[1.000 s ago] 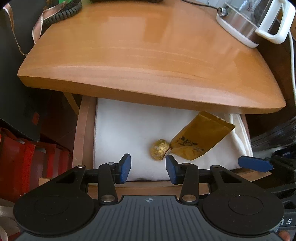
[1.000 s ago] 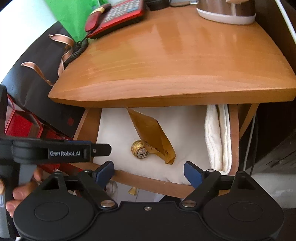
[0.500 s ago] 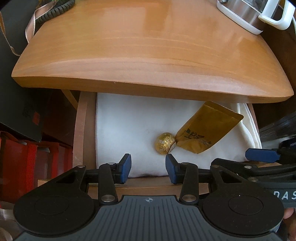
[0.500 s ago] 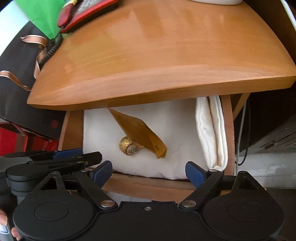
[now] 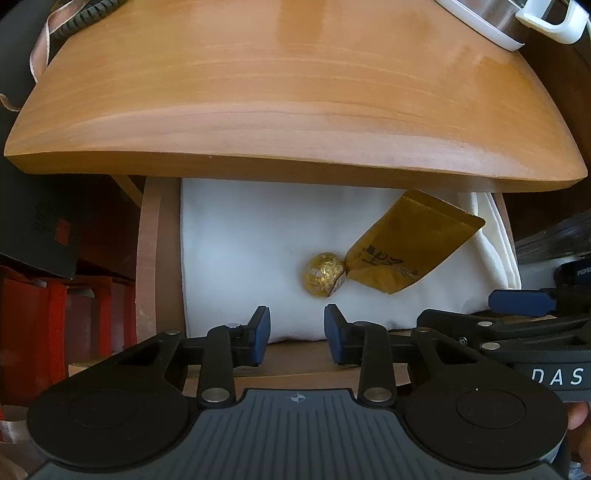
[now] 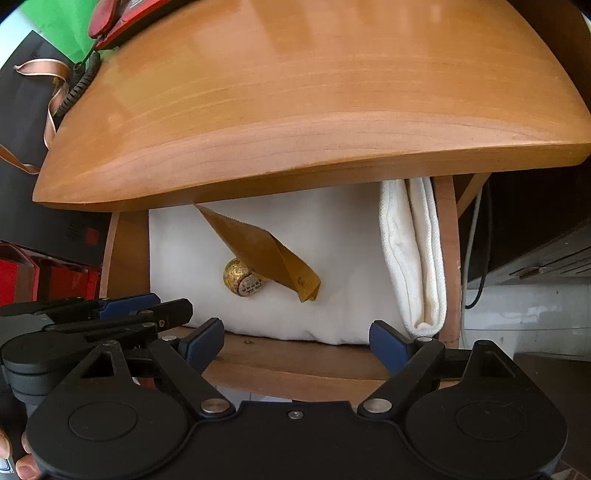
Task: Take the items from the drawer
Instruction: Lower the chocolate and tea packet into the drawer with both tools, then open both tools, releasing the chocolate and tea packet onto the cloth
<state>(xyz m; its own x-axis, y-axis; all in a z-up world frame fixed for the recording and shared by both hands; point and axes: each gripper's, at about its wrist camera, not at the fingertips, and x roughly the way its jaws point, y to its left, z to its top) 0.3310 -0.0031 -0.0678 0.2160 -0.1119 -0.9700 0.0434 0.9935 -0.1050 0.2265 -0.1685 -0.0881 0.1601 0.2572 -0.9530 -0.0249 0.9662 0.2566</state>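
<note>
Since drawer [image 5: 149, 266] stands pulled out under surface [image 5: 295, 110], foil ball [image 5: 323, 274] and gold pouch [image 5: 410, 245] seen lying on white cloth [image 5: 240, 251], touching. Ball judged light, crushable, prone to roll; best pinched across middle. Pouch judged thin, slick, floppy; edge grip advised. Left tongs [image 5: 296, 334] narrow gap, empty. Right tongs [image 6: 296, 341] spread wide, empty. Headroom under surface judged tight. Kettle [image 5: 509, 22], phone [image 6: 122, 18] on top.

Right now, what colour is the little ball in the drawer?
Shiny gold foil: the ball shows best in the left wrist view, beside the pouch.
</note>
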